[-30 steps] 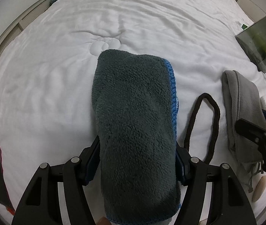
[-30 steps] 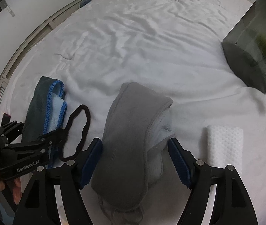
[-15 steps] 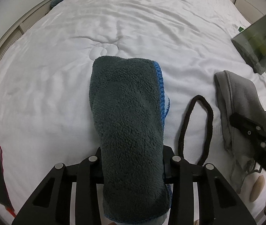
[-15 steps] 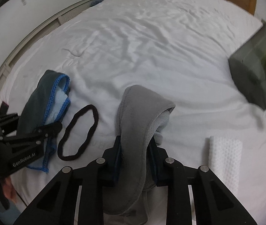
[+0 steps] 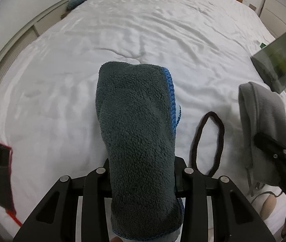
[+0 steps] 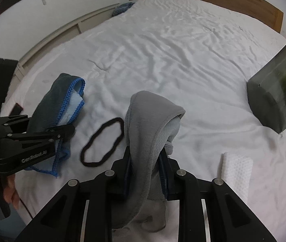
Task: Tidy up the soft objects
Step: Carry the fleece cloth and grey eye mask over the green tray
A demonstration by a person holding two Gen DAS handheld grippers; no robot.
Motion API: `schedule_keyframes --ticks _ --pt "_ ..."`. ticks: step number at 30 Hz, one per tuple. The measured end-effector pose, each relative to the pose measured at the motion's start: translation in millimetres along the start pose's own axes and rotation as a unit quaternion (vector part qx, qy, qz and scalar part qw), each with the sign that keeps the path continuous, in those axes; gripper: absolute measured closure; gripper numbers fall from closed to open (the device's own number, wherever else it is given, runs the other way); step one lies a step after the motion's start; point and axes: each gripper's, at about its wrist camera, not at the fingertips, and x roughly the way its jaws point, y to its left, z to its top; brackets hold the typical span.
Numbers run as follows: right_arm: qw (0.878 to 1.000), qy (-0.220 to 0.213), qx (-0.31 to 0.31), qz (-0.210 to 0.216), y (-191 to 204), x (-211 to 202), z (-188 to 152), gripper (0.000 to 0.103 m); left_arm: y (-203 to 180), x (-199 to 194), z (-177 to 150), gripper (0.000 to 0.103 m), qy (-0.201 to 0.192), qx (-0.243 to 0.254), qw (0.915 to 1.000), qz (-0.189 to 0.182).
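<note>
Fluffy dark towel [image 5: 137, 133] sits squeezed in my left gripper [image 5: 141, 171], near the bed's [image 5: 62, 70] front edge, so I can carry it. Right gripper [image 6: 146, 167] pinches the grey cloth [image 6: 149, 125] for lifting too.

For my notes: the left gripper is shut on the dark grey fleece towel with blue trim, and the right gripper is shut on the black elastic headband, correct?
Not quite. In the right wrist view the right gripper is shut on the light grey cloth; the black elastic headband lies loose on the bed. The left gripper does grip the dark grey fleece towel.
</note>
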Motion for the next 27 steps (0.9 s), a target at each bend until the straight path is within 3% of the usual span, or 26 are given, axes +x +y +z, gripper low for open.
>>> schedule_keyframes --ticks 8,15,21,27 --pt "0.999 -0.021 -0.009 0.04 -8 -67 -11 0.08 -7 -46 -9 0.071 -0.006 -0.005 0.9995 0.031" --pt "0.999 -0.026 0.002 0.027 -65 -145 -38 0.08 -59 -104 -28 0.071 -0.003 0.039 0.998 0.049" --pt "0.999 -0.028 0.033 -0.024 -148 -218 -62 0.08 -153 -144 -38 0.071 0.015 0.086 0.9961 -0.009" --pt "0.994 -0.039 0.063 -0.08 -229 -279 -78 0.08 -266 -160 -26 0.071 0.019 0.118 0.9876 -0.102"
